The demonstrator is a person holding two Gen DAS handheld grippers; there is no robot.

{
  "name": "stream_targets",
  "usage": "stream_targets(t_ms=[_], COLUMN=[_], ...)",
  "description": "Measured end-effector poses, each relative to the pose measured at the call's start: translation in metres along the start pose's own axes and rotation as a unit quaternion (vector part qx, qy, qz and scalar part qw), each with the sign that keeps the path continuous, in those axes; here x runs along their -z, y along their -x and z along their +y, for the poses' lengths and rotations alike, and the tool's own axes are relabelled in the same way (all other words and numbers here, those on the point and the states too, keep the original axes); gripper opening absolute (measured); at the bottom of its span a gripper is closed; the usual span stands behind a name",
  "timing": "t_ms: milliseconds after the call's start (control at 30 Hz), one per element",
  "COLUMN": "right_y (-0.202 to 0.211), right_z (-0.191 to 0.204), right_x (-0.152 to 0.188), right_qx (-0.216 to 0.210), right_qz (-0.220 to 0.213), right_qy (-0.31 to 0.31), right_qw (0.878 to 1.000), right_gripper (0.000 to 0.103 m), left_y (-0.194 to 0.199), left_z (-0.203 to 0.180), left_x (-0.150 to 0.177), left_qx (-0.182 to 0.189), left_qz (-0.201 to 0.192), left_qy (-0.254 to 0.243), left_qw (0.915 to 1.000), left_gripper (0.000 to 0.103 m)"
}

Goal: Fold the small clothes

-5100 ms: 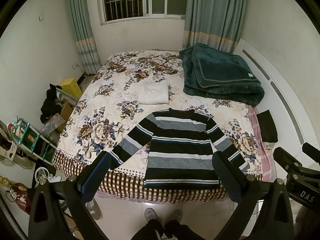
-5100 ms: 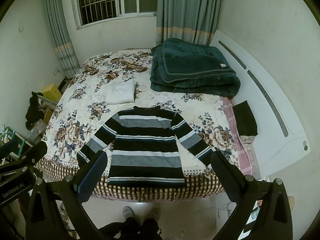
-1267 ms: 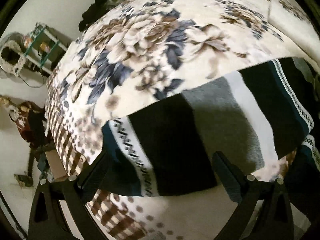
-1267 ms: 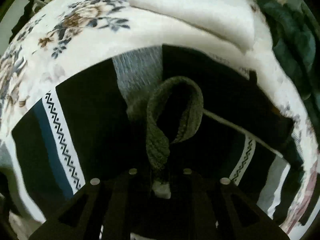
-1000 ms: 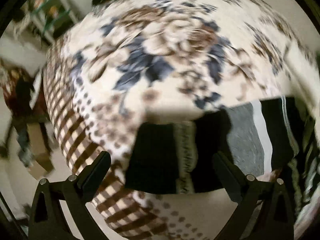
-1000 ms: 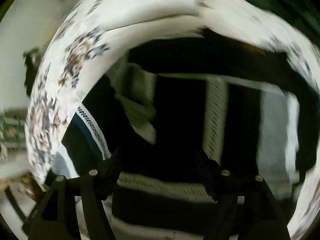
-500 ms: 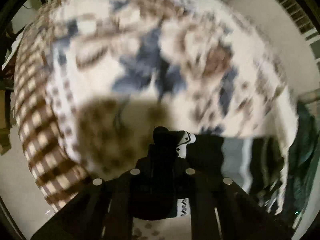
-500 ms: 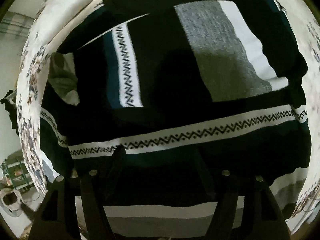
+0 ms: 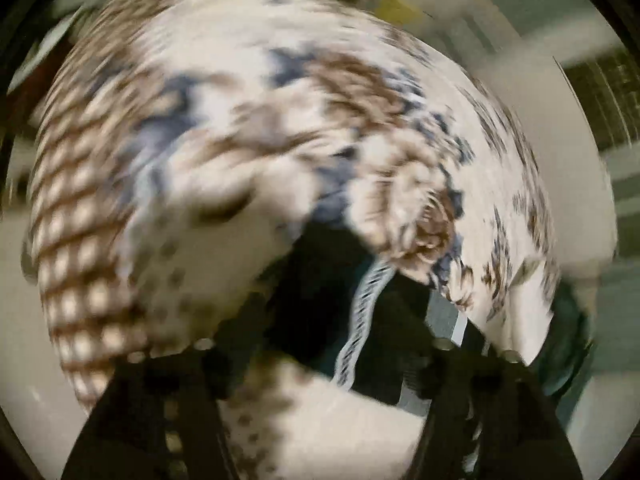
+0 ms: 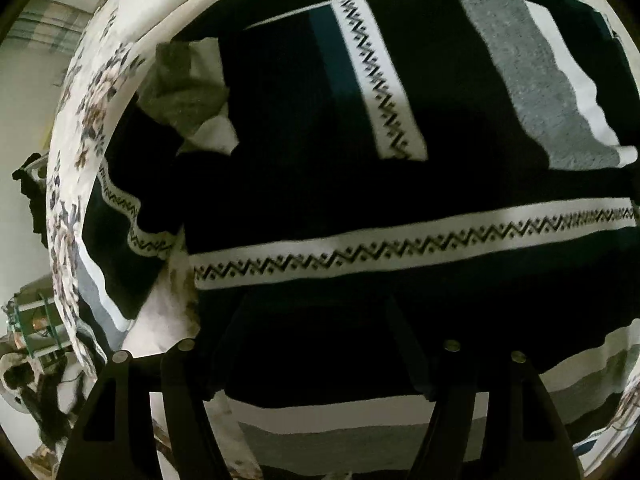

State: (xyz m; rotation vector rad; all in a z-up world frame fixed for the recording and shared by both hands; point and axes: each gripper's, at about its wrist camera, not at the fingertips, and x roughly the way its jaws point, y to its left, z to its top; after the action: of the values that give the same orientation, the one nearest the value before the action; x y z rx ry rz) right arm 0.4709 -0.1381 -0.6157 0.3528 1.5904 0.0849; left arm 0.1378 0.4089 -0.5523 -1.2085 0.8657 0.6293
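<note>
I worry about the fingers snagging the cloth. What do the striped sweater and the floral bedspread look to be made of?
Striped sweater: a soft knit, probably wool or acrylic; the grey band looks fuzzy and matte, with zigzags knitted into the white bands. Floral bedspread: probably smooth printed woven cloth, matte, though blur hides its weave.
</note>
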Motion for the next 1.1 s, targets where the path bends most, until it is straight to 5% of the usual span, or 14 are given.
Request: stream_targets(t_ms=[233, 333, 400, 433, 467, 567, 700, 900, 1100], right_y=[-0.004, 0.0, 0.005, 0.009, 0.011, 0.022, 0.033, 0.043, 0.061], right_z=[0.006, 0.001, -0.009, -0.016, -0.019, -0.033, -0.044, -0.077, -0.143], right_x=[0.002, -0.002, -0.005, -0.007, -0.008, -0.016, -0.035, -0.06, -0.075], right_qx=[0.011, 0.027, 0.044, 0.057, 0.063, 0.095, 0.157, 0.114, 0.018], right_qz=[-0.011, -0.026, -0.038, -0.047, -0.053, -0.074, -0.102, -0.107, -0.075], right_qy=[-0.015, -0.033, -0.046, -0.054, -0.058, -0.068, -0.059, -0.076, -0.098], right_qw=[1.0, 0.999, 0.997, 0.996, 0.995, 0.99, 0.98, 0.985, 0.992], right_gripper=[0.072, 0.072, 0.073, 0.075, 0.082, 0.085, 0.085, 0.085, 0.085], left_y=[-0.038, -0.061, -0.067, -0.067, -0.067, -0.058, -0.035, -0.01, -0.038], left_z=[0.043, 0.033, 0.023, 0.012, 0.002, -0.035, -0.095, -0.214, -0.334], left_x=[0.038, 0.028, 0.018, 0.012, 0.008, -0.003, -0.001, 0.049, 0.183], left_qx=[0.106, 0.123, 0.1, 0.085, 0.068, 0.023, -0.02, -0.033, 0.026], left_qz=[0.045, 0.03, 0.008, -0.005, -0.013, -0.036, -0.078, -0.116, -0.048], left_qy=[0.148, 0.17, 0.158, 0.137, 0.111, 0.021, -0.089, -0.282, -0.41], left_qw=[0.9822, 0.9772, 0.9823, 0.9868, 0.9914, 0.9989, 0.9928, 0.9518, 0.9103], left_gripper=[0.06, 0.06, 0.058, 0.044, 0.008, 0.006, 0.006, 0.006, 0.006])
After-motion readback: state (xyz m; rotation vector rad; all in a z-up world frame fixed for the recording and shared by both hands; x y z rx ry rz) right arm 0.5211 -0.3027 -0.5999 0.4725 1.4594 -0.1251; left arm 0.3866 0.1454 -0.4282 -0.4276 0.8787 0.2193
